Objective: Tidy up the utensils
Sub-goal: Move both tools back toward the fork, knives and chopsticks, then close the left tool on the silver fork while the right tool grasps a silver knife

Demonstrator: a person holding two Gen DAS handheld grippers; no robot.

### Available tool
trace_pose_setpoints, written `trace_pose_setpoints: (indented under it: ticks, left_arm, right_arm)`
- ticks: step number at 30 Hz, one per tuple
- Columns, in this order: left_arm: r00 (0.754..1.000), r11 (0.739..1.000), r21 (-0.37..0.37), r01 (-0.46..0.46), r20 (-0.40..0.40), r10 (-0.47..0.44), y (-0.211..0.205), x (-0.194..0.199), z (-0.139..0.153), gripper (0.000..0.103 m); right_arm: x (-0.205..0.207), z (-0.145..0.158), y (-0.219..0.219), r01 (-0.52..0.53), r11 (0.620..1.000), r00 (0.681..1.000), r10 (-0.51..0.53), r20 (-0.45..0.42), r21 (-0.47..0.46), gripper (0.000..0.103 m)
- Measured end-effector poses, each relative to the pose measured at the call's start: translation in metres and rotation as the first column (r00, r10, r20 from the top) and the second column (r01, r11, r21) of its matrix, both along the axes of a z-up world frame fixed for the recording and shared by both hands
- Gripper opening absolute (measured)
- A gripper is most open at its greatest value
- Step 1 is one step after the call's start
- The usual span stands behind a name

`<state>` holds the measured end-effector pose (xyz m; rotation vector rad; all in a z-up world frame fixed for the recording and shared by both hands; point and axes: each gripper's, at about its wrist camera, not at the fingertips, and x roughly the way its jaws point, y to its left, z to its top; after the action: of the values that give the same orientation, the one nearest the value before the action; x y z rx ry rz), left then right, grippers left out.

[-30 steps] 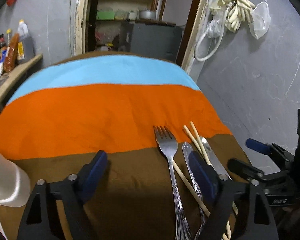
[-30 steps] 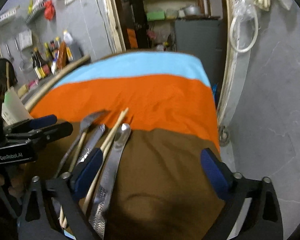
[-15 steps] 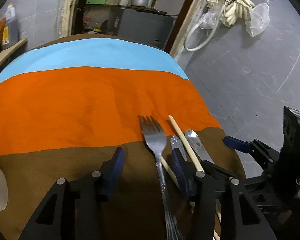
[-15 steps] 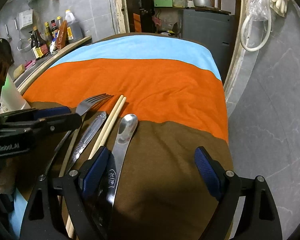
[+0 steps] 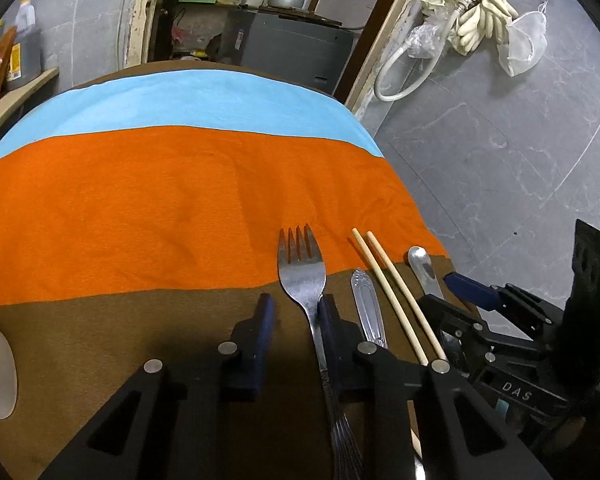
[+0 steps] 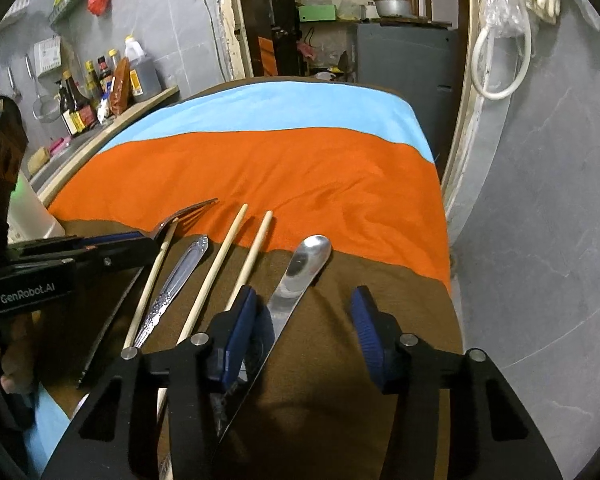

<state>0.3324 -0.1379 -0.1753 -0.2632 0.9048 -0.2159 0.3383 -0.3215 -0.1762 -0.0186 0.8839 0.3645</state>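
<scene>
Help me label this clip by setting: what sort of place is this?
Most likely a home kitchen or its dining corner: sauce bottles line a counter, a metal pot sits on a shelf through the doorway, and rubber gloves hang on the tiled wall.

White letters "DAS" stand on the black body of the right gripper (image 5: 472, 296), at four o'clock in the left wrist view. "GenRobot.AI" is printed in white on the left gripper (image 6: 112, 242), at nine o'clock in the right wrist view. The bottle (image 6: 70, 106) labels are too small to read.
</scene>
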Motion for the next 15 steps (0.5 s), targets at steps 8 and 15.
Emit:
trace_pose_setpoints:
  ticks: [8,15]
  left_arm:
    - [0.998,0.999,-0.014,0.050,-0.027,-0.050,-0.002,0.016,-0.002,0.019]
    - [0.998,0.998,-0.052,0.041,-0.040,-0.043,0.000,0.024,-0.006,0.008]
  right_arm:
    - [0.026,-0.011,-0.016,0.011,0.994,0.998,-0.005,-0.056,0.110,0.027]
    - [0.036,-0.017,-0.023,0.028,0.973,0.996,-0.009,-0.086,0.230,0.011]
